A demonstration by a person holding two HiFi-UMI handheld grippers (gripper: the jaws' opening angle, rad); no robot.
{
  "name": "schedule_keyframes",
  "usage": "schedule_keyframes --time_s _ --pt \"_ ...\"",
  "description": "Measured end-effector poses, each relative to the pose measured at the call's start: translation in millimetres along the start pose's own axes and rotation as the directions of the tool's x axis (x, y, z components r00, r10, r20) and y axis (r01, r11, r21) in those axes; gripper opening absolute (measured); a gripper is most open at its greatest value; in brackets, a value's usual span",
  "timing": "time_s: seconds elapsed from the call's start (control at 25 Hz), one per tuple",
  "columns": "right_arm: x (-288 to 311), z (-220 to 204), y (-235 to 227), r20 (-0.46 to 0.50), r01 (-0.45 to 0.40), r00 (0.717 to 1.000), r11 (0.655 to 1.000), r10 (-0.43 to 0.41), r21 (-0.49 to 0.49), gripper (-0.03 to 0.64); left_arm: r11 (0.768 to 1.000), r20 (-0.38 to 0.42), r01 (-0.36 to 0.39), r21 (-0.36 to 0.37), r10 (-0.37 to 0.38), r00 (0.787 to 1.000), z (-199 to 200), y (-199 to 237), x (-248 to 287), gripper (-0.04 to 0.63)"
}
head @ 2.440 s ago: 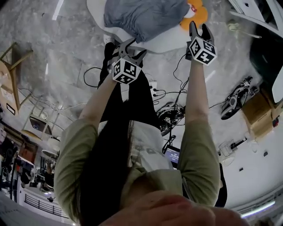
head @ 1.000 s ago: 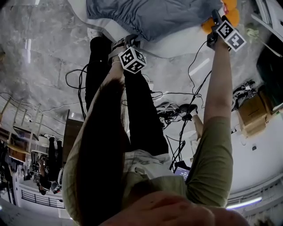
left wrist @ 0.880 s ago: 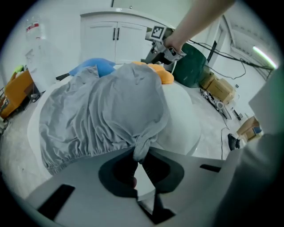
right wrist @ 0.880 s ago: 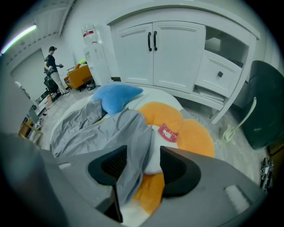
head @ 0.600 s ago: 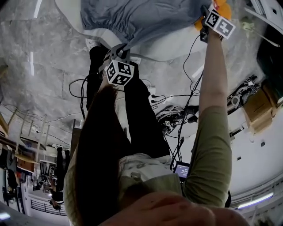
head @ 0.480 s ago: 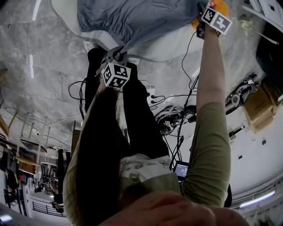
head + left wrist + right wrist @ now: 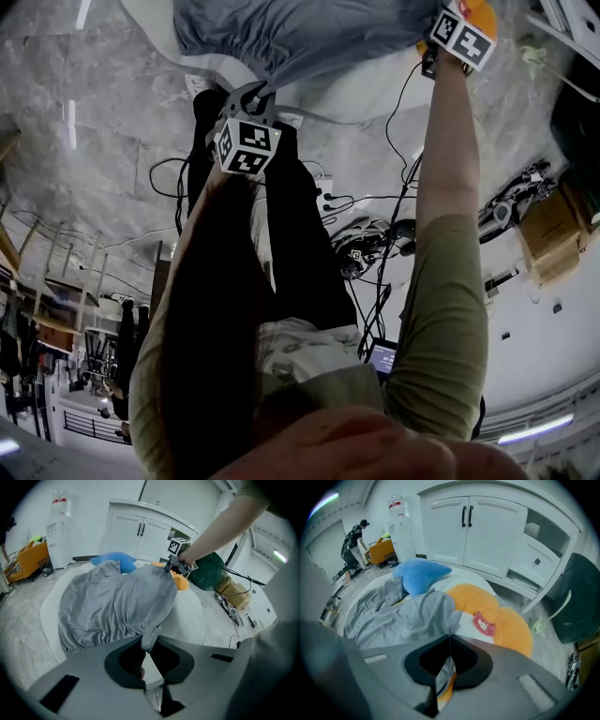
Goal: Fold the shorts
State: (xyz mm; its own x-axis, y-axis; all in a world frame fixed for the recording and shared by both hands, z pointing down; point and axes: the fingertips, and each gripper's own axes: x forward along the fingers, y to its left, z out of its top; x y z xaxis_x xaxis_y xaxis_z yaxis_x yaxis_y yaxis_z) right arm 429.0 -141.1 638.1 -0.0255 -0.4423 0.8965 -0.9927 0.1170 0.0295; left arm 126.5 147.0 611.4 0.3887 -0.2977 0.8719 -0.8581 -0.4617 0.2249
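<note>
Grey shorts (image 7: 117, 604) lie spread over a round white table (image 7: 190, 616), gathered waistband toward me. My left gripper (image 7: 149, 641) is shut on a bunched corner of the waistband and holds it raised off the table; it also shows in the head view (image 7: 261, 94). My right gripper (image 7: 449, 637) is at the shorts' far side (image 7: 417, 616). Its jaws are closing and pinch a fold of grey cloth beside the orange cushion (image 7: 508, 623). The left gripper view shows that gripper (image 7: 176, 564) at the cloth's far corner.
A blue cushion (image 7: 419, 576) lies on the table behind the shorts. White cabinets (image 7: 487, 527) and a water dispenser (image 7: 58, 531) stand beyond. A green bag (image 7: 213, 571) sits at the right. Cables and a power strip (image 7: 361, 234) lie on the floor by my legs.
My left gripper has risen with the waistband corner, pulling the cloth taut toward me. The right gripper has stayed at the shorts' far edge by the orange cushion.
</note>
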Motion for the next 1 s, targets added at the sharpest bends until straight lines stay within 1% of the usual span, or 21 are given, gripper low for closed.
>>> schedule_keyframes --time_s 0.08,0.16,0.24,0.32,0.4,0.52,0.6,0.68,0.84,1.0 --pt "-7.4 2.8 2.2 -0.002 -0.05 0.999 0.998 0.05 0.03 0.011 1.0 -0.002 -0.01 -0.007 0.01 1.0 2.2 4.1 -4.0 0.034" --pt "-17.8 10.0 5.7 0.011 -0.12 0.993 0.989 0.119 0.091 0.009 1.0 -0.009 -0.022 -0.021 0.022 1.0 1.2 10.2 -10.3 0.034" --pt "-30.3 23.8 11.2 0.045 -0.21 0.978 0.964 0.205 0.163 0.009 0.999 -0.018 -0.032 -0.039 0.031 0.999 -0.6 17.1 -19.0 0.034" --pt "-43.2 42.9 17.0 0.088 -0.293 0.956 0.93 0.28 0.222 0.009 0.998 -0.021 -0.04 -0.058 0.039 0.999 -1.0 23.4 -28.6 0.034" --pt "-54.2 63.7 21.9 0.124 -0.345 0.938 0.904 0.324 0.253 0.009 0.996 -0.022 -0.046 -0.077 0.044 0.999 -1.8 28.9 -37.6 0.034" --pt "-64.6 97.4 36.1 0.168 -0.387 0.921 0.88 0.352 0.275 0.009 0.992 -0.021 -0.055 -0.109 0.053 0.998 -3.4 40.4 -47.7 0.034" --pt "-67.9 119.4 53.1 0.185 -0.407 0.911 0.875 0.368 0.263 0.009 0.989 -0.02 -0.061 -0.135 0.059 0.998 -3.9 49.7 -52.9 0.034" --pt "-68.4 139.4 75.7 0.188 -0.422 0.903 0.877 0.386 0.228 0.009 0.984 -0.017 -0.068 -0.163 0.066 0.998 -4.0 61.3 -58.0 0.034" --pt "-63.5 176.9 134.2 0.199 -0.457 0.884 0.873 0.424 0.171 0.009 0.97 -0.01 -0.089 -0.228 0.089 0.996 -7.4 93.3 -67.5 0.034" --pt "-54.2 206.0 192.9 0.186 -0.483 0.868 0.869 0.46 0.105 0.009 0.959 -0.011 -0.112 -0.26 0.113 0.993 -13.7 126.5 -75.1 0.034"
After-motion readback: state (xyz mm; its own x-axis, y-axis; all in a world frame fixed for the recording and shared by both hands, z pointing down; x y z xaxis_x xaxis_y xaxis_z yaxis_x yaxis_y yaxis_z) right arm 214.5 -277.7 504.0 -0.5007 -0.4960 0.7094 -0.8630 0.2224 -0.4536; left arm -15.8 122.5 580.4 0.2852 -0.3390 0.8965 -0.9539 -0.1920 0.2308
